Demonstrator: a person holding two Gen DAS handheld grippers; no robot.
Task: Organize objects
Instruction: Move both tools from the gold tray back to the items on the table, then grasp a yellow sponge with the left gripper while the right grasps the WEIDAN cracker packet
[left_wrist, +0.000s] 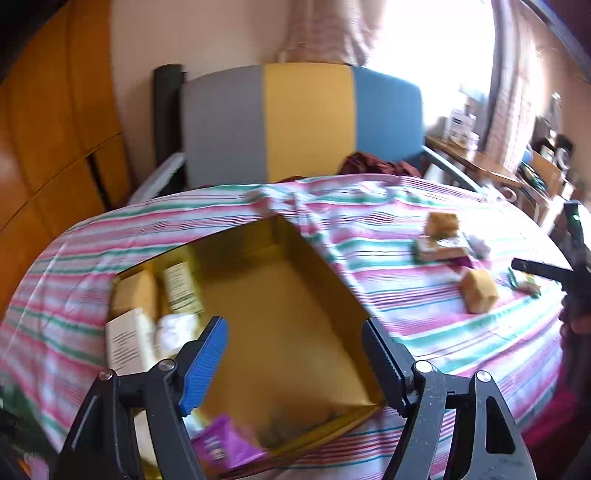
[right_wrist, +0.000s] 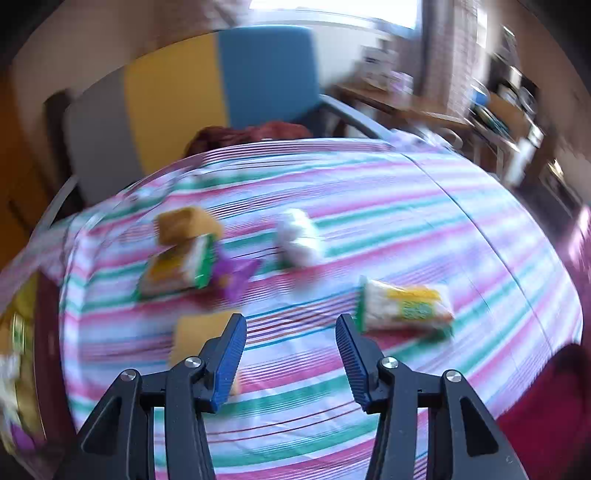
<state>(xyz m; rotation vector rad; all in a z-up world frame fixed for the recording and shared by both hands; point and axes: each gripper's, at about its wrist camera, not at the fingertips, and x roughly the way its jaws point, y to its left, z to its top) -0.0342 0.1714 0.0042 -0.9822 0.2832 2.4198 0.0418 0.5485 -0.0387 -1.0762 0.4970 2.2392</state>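
Striped cloth (left_wrist: 424, 325) over the counter, yellow box (left_wrist: 280, 317) sunk into it, long axis running from near right to far left. Inside: packets along the left wall, purple pouch (left_wrist: 225, 443) at the near edge, print too blurred to read. Loose snack packs (right_wrist: 177, 266) well apart on the cloth. Left tongs (left_wrist: 295, 354) released over the box; right tongs (right_wrist: 291, 350) released, nothing between.
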